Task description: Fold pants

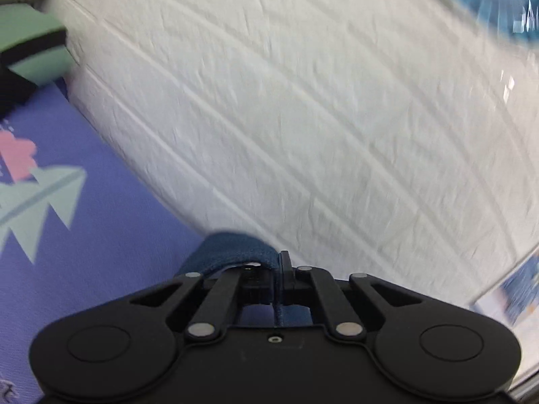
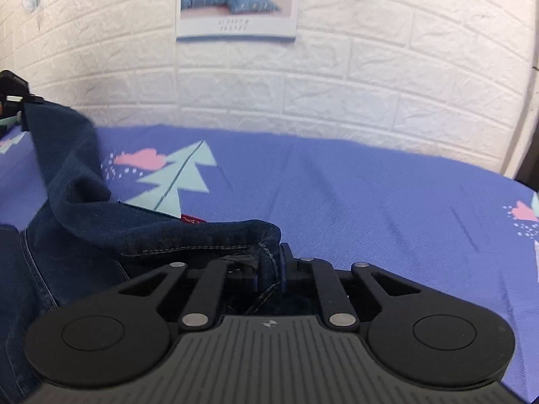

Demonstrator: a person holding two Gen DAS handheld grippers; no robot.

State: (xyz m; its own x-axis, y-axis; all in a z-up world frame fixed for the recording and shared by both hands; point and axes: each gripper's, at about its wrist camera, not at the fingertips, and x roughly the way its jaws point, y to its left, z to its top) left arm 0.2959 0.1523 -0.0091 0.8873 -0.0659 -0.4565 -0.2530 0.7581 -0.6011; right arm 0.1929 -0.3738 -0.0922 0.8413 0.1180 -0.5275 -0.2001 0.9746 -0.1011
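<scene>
Both grippers are clamped on the pants point(image 2: 67, 202), dark blue denim w/ pale stitching. Right gripper point(image 2: 274, 262): fingers pinched together on a hemmed edge of the denim, fabric bunched btwn them and spilling back into the gripper body. From there the cloth runs left along the near side of the bed sheet point(image 2: 337, 185), lies in a heap at near left, and rises as a hanging fold to the far left, where the left gripper point(image 2: 25, 101) holds its top corner up off the bed. A small red tag point(image 2: 192, 219) shows on the denim just by a mint tree print on the sheet. In the left wrist view, the left gripper point(image 1: 277, 269) has its fingers shut tight on a thin strip of the same blue fabric point(image 1: 229, 247), which curls over to the left of the fingers; pic is motion-blurred. Sheet is purple w/ pink cloud and mint tree prints. Behind the bed is a white brick-pattern wall point(image 2: 370, 67), w/ a poster point(image 2: 237, 3) of blue bedding at the far centre.
</scene>
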